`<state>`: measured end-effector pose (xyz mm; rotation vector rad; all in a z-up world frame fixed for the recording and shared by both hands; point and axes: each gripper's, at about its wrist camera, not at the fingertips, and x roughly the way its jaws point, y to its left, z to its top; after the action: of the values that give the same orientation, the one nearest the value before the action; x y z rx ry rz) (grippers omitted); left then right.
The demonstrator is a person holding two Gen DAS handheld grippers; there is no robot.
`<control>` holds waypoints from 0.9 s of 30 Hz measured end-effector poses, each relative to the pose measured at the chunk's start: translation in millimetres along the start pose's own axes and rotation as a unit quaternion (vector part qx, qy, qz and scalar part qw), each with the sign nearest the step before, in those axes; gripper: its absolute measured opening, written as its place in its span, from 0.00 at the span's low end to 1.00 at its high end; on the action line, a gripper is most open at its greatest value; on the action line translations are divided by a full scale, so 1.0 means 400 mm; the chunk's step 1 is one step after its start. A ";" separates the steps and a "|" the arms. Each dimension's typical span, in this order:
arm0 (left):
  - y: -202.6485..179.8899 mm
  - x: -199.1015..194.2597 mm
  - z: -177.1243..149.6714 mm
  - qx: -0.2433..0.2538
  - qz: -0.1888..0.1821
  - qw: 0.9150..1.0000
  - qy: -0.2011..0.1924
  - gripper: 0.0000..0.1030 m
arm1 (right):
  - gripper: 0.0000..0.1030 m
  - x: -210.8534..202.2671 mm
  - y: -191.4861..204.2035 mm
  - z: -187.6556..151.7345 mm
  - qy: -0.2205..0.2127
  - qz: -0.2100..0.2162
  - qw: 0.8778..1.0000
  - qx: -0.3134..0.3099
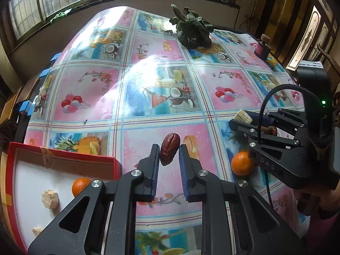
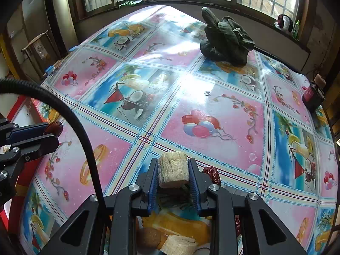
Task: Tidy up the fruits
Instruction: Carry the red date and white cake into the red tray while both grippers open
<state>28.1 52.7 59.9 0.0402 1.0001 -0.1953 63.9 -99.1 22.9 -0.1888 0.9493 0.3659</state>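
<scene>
Left gripper [image 1: 169, 155] poised above the patterned tablecloth [image 1: 148, 80], its blue-padded fingers [image 1: 156, 165] clamped on a red date [image 1: 169, 148]. Right gripper [image 2: 173, 170] — to its right over the same cloth — grips a pale cut chunk [image 2: 173, 169] between its fingers.

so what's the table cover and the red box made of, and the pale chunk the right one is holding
The table cover looks like glossy plastic or oilcloth: window glare mirrors off its printed squares. The red box seems to be cardboard, with a matte white floor and a torn brown patch on its wall. The pale chunk in the right hand-held gripper looks fibrous, with streaky cut faces, perhaps peeled sugarcane.
</scene>
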 end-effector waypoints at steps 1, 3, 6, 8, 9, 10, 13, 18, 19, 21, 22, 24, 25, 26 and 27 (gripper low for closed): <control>0.006 -0.007 -0.005 -0.004 -0.001 1.000 -0.001 0.17 | 0.26 -0.015 0.001 -0.004 -0.008 0.004 1.000 0.003; 0.016 -0.020 -0.016 -0.011 -0.001 1.000 -0.003 0.17 | 0.26 -0.045 0.011 -0.010 -0.017 0.019 1.000 0.009; 0.029 -0.040 -0.036 -0.020 0.001 1.000 -0.006 0.17 | 0.26 -0.098 0.037 -0.022 -0.036 0.037 0.999 0.009; 0.038 -0.050 -0.050 -0.025 0.003 1.000 -0.005 0.17 | 0.26 -0.129 0.060 -0.034 -0.047 0.051 0.998 0.010; 0.043 -0.057 -0.059 -0.028 0.005 1.000 -0.004 0.17 | 0.26 -0.141 0.071 -0.041 -0.052 0.057 0.997 0.011; 0.048 -0.063 -0.067 -0.030 0.007 1.000 -0.005 0.17 | 0.26 -0.152 0.083 -0.047 -0.056 0.063 0.996 0.010; 0.062 -0.088 -0.094 -0.038 0.012 0.999 -0.010 0.17 | 0.26 -0.178 0.121 -0.068 -0.064 0.081 0.995 0.011; 0.083 -0.126 -0.139 -0.044 0.029 0.998 -0.020 0.17 | 0.26 -0.202 0.181 -0.100 -0.067 0.098 0.993 0.005; 0.089 -0.134 -0.149 -0.046 0.033 0.998 -0.022 0.17 | 0.26 -0.206 0.193 -0.105 -0.067 0.100 0.993 0.003; 0.101 -0.147 -0.167 -0.051 0.041 0.998 -0.026 0.17 | 0.26 -0.210 0.215 -0.112 -0.068 0.105 0.992 -0.001; 0.107 -0.152 -0.177 -0.052 0.045 0.997 -0.028 0.17 | 0.26 -0.212 0.228 -0.117 -0.067 0.106 0.992 -0.002; 0.120 -0.162 -0.196 -0.054 0.060 0.996 -0.032 0.17 | 0.26 -0.216 0.251 -0.123 -0.068 0.111 0.991 -0.006; 0.128 -0.167 -0.206 -0.056 0.066 0.996 -0.033 0.17 | 0.26 -0.218 0.263 -0.126 -0.069 0.114 0.991 -0.008; 0.138 -0.171 -0.215 -0.060 0.069 0.995 -0.033 0.17 | 0.26 -0.219 0.274 -0.129 -0.069 0.116 0.991 -0.010; 0.148 -0.175 -0.224 -0.064 0.071 0.995 -0.032 0.17 | 0.26 -0.219 0.288 -0.131 -0.067 0.118 0.991 -0.014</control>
<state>-72.2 132.1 66.7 -0.0124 0.9398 -0.0030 -66.5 -28.8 64.8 -0.0757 0.8347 0.6033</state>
